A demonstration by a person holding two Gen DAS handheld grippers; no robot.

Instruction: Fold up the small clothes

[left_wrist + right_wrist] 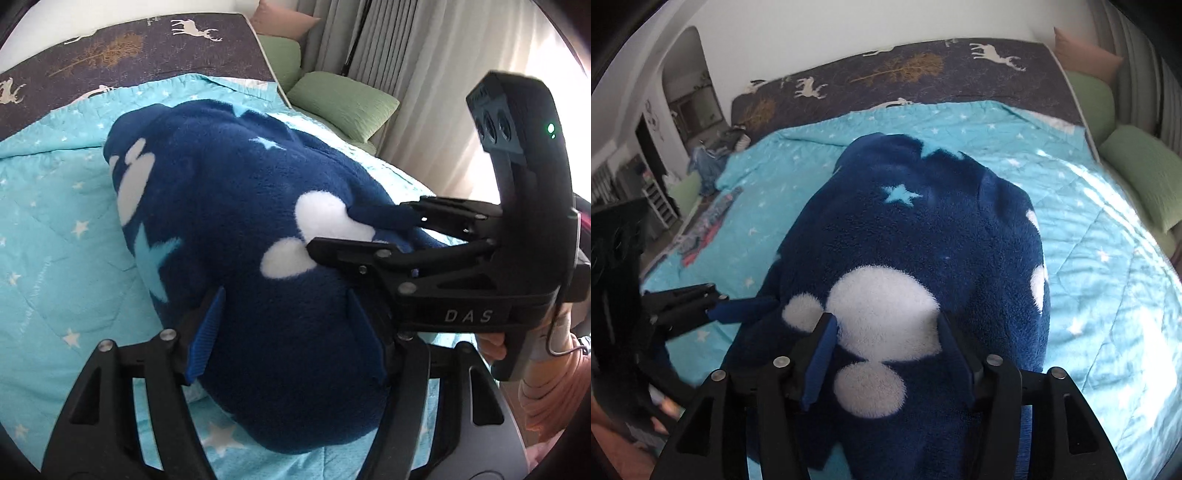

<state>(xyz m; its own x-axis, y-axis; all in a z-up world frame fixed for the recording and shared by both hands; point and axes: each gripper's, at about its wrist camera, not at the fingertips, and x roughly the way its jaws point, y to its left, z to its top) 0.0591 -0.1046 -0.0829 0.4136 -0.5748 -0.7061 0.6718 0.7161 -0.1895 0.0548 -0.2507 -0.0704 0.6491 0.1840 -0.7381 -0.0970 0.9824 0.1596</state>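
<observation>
A small navy fleece garment (240, 221) with white blobs and light blue stars lies bunched on a turquoise star quilt (55, 221). My left gripper (286, 332) is open, its jaws spread either side of the garment's near end. My right gripper (369, 236) comes in from the right and rests on the fleece with its jaws apart. In the right wrist view the garment (923, 229) fills the middle, and the right gripper (886, 354) is open over a white blob. The left gripper (746, 306) shows at the left edge against the fleece.
The quilt (1089, 240) covers a bed with a dark deer-print sheet (905, 70) at the far end. Green pillows (343, 103) and curtains (424, 55) lie to the right. Other folded clothes (709, 225) lie at the bed's left edge.
</observation>
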